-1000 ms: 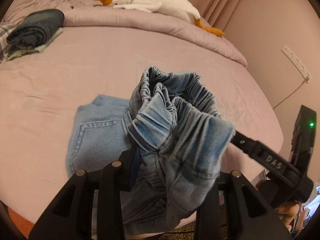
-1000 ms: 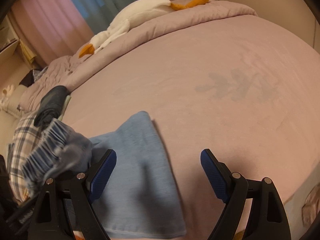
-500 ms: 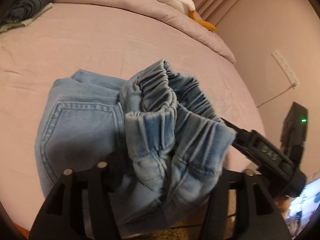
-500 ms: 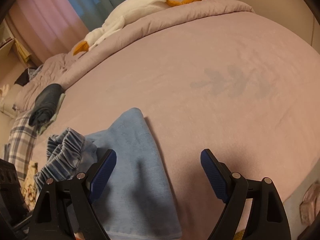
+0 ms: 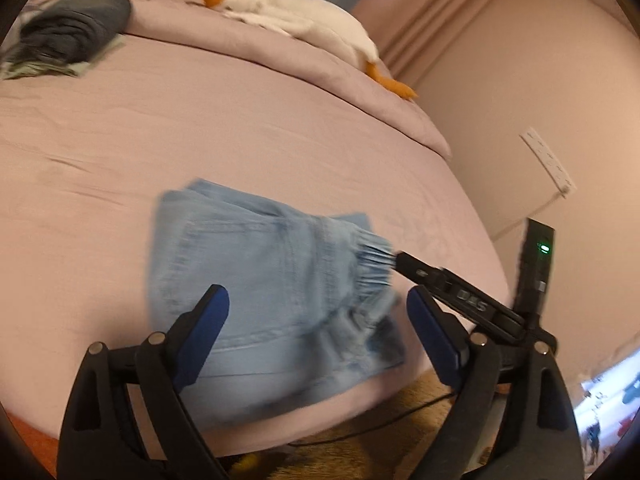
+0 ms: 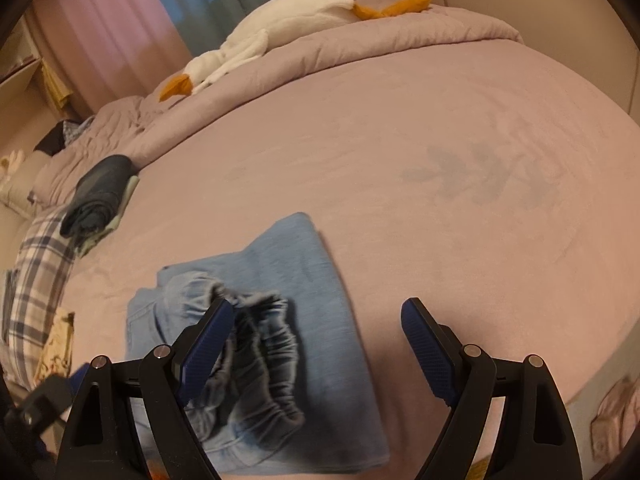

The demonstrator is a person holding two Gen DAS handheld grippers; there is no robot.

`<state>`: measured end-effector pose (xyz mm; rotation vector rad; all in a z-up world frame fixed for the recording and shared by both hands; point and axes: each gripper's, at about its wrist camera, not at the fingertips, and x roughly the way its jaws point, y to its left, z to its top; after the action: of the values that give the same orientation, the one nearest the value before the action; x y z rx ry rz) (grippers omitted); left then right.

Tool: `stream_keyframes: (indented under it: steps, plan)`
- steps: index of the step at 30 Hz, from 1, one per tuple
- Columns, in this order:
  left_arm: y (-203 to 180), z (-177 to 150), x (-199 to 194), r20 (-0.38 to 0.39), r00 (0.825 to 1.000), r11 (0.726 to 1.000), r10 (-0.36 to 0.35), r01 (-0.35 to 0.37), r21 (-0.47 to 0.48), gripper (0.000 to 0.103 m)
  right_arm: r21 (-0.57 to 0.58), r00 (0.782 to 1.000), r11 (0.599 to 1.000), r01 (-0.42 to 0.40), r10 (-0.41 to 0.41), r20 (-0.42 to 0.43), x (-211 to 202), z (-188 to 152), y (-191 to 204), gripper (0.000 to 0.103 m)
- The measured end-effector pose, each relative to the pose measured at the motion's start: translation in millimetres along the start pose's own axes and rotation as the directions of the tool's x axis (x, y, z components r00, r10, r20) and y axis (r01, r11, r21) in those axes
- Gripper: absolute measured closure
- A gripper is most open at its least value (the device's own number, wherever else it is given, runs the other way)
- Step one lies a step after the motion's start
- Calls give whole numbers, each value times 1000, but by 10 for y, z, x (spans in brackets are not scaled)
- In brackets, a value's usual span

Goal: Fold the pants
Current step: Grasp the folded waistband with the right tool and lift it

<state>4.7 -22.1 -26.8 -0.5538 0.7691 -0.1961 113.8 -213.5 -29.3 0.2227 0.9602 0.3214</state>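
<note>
Light blue denim pants (image 5: pixel 276 284) lie folded on the pink bed near its front edge, their elastic waistband (image 6: pixel 264 344) bunched on top. My left gripper (image 5: pixel 318 332) hangs open just above them with nothing between its blue pads. My right gripper (image 6: pixel 318 336) is open too, above the right part of the pants (image 6: pixel 308 280), its left finger (image 6: pixel 208 336) over the waistband. The right gripper's black body (image 5: pixel 460 296) shows at the right of the left wrist view, touching the waistband's edge.
A white plush goose (image 6: pixel 272 28) lies on the rolled quilt at the back. A dark folded garment (image 6: pixel 100 196) sits on a pale green one at the left, next to plaid cloth (image 6: pixel 32 280). A wall with a power strip (image 5: pixel 548 160) stands to the right.
My left gripper has let go of the bunched waistband, opened and drawn back. The pants have dropped flat onto the bed. The right gripper stays open over them.
</note>
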Motion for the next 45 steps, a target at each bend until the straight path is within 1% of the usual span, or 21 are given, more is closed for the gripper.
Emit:
stream_keyframes:
  steps: [3,7,9,11,14,15,18,21,23,25,28,31,32,33,34,35,36,37,38,42,45]
  plan:
    - [188,-8,-72,15,997,997,71,-71,-32,12,-20,1000,1000,14,-14,8,-7,-1,77,17]
    - [453,-54,-132,18,983,980,184,-182,-82,12,-23,999,999,30,-29,20,-48,8,106,17]
    - [552,-60,-139,17,977,974,213,-210,-89,12,-19,999,999,29,-28,33,-102,7,111,17]
    - [639,-92,-130,7,970,966,243,-241,-96,12,-16,998,1000,7,-6,57,-180,2,125,17]
    - [744,-143,-147,-9,965,960,262,-261,-101,12,-7,995,999,-54,54,87,-267,1,146,7]
    - [766,-163,-151,-12,965,960,261,-261,-102,12,-5,993,997,-78,78,90,-267,7,158,6]
    - [802,-179,-118,-30,966,960,258,-260,-100,12,-6,990,990,-141,141,22,-136,-21,189,6]
    - [822,-199,-73,-45,962,958,268,-271,-91,12,-9,985,986,-167,167,-50,40,-84,250,6]
    - [832,-209,-47,-53,961,957,272,-276,-90,12,-16,977,981,-191,189,-95,161,-124,297,6]
    - [848,-220,-10,-69,960,957,271,-276,-93,12,-16,963,974,-225,220,-157,336,-164,350,6]
    - [848,-233,13,-81,961,958,264,-270,-91,12,25,951,977,-212,212,-224,557,-234,363,6]
    - [847,-246,16,-81,962,959,262,-268,-88,12,24,950,967,-252,252,-184,603,-267,393,6]
    - [849,-249,17,-82,962,960,260,-266,-88,12,29,947,962,-270,271,-172,600,-264,398,14]
    - [852,-250,20,-84,963,960,257,-264,-89,12,31,953,966,-257,259,-161,595,-261,399,30]
    - [851,-252,21,-85,963,961,255,-262,-90,12,29,959,971,-236,238,-153,582,-262,400,37]
    - [856,-246,19,-84,965,962,250,-258,-91,12,35,954,966,-255,257,-152,576,-266,404,47]
    - [858,-241,20,-83,965,963,247,-254,-92,12,52,946,958,-280,285,-153,571,-269,402,53]
    - [858,-229,20,-82,966,964,243,-251,-93,12,74,943,955,-288,297,-150,552,-260,399,55]
    - [855,-219,18,-80,967,965,240,-247,-93,12,79,944,954,-289,297,-141,512,-233,401,61]
    - [792,-156,22,-70,974,972,215,-221,-85,12,27,936,936,-350,351,-27,124,-90,477,63]
    - [681,-75,59,-45,979,979,197,-199,-50,13,-15,954,955,-296,296,53,-73,-7,468,63]
